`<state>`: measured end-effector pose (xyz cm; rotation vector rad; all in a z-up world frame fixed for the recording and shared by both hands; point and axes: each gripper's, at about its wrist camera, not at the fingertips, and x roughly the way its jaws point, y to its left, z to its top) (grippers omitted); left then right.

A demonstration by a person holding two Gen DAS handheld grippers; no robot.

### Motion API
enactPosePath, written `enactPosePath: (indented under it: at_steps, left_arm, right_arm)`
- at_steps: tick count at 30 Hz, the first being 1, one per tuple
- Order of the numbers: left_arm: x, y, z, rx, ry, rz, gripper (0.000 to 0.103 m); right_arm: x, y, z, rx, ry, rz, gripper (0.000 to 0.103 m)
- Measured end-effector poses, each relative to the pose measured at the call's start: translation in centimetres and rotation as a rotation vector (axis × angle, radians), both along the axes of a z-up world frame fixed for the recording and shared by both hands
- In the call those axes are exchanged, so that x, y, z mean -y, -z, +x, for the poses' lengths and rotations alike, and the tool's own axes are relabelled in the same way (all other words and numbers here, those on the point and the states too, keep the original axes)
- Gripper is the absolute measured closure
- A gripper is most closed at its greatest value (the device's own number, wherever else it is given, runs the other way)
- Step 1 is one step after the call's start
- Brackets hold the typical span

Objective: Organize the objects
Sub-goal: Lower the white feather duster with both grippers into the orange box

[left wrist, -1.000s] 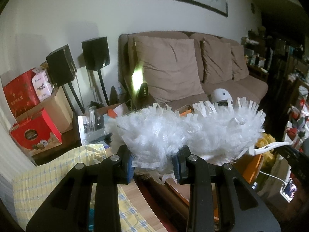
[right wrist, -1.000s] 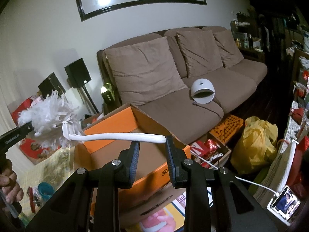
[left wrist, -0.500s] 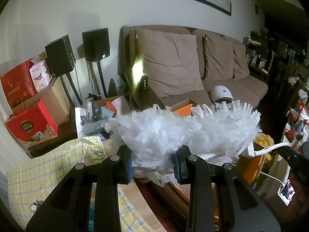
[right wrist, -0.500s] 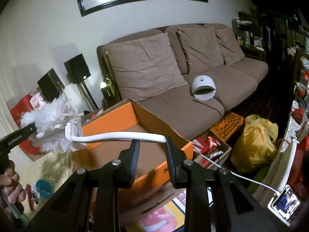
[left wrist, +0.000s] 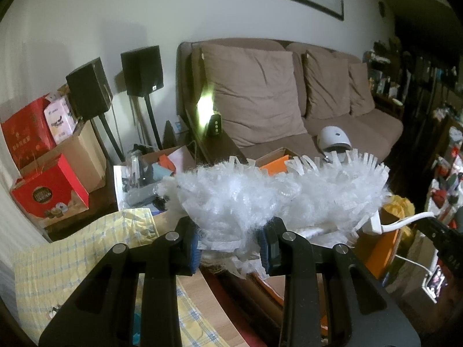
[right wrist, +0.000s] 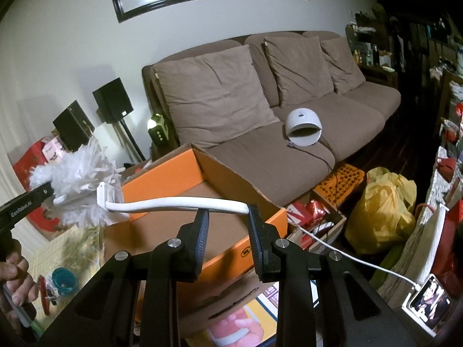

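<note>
Right wrist view: the right gripper [right wrist: 226, 212] pinches the white handle [right wrist: 179, 204] of the duster [right wrist: 78, 185], held above the orange box [right wrist: 202, 219].
Left gripper [left wrist: 229, 240]: pinches the duster's fluffy white head [left wrist: 277, 193].
Writing: "GenRobot.AI" on the left gripper's finger in the right view.
Container: the orange box stands open; its contents cannot be made out.
Beside it: yellow bag [right wrist: 382, 208]; phone [right wrist: 431, 303] on a white cable.
Beyond: brown sofa [right wrist: 289, 121] with a white dome-shaped device [right wrist: 303, 127]; two black speakers [right wrist: 113, 99].

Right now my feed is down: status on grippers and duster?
Left gripper shut on duster head. Right gripper on its handle, above orange box. Nothing blocking.
</note>
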<state>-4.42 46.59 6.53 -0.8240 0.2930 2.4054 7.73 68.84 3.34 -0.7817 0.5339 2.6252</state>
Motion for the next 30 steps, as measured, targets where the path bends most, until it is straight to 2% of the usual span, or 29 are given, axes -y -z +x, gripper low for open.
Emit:
enactPosePath:
  at_steps: [30]
  left_arm:
    - [-0.64, 0.80, -0.32, 0.005, 0.005, -0.019, 0.074]
  right_arm:
    - [-0.42, 1.04, -0.11, 0.023, 0.008, -0.021, 0.077]
